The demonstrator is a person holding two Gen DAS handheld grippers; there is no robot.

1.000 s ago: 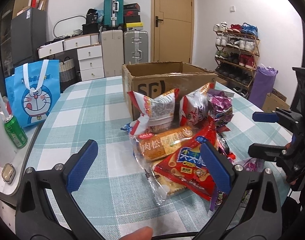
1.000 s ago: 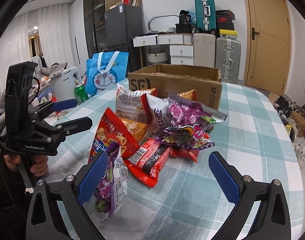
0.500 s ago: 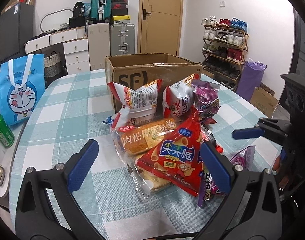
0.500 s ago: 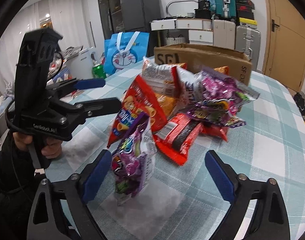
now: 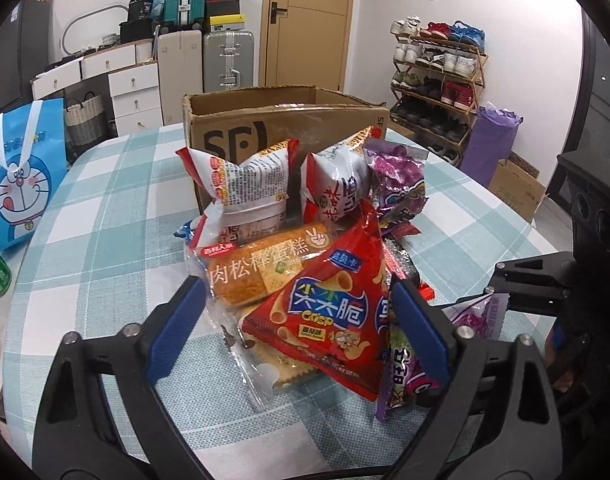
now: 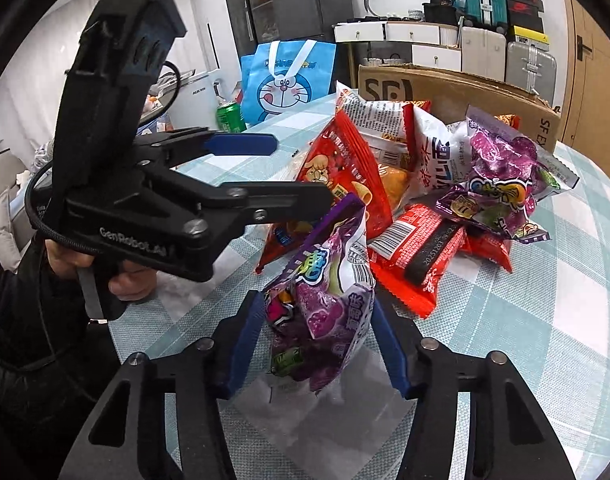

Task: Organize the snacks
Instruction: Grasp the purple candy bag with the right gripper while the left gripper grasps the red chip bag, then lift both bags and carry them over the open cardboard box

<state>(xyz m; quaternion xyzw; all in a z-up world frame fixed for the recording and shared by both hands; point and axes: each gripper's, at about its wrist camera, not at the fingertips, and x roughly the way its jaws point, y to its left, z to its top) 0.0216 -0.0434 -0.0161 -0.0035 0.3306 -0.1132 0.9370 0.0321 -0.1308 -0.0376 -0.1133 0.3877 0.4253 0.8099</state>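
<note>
While right jaws close | purple candy bag (image 6: pixel 325 312) between them

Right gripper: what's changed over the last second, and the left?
Right gripper has come down around the purple candy bag; its jaws have just been closing and now press its sides. Left gripper moved in over the red crisp bag, jaws just been closing, bag between them but not clearly gripped. Snack pile, box and blue tote stayed put.
</note>
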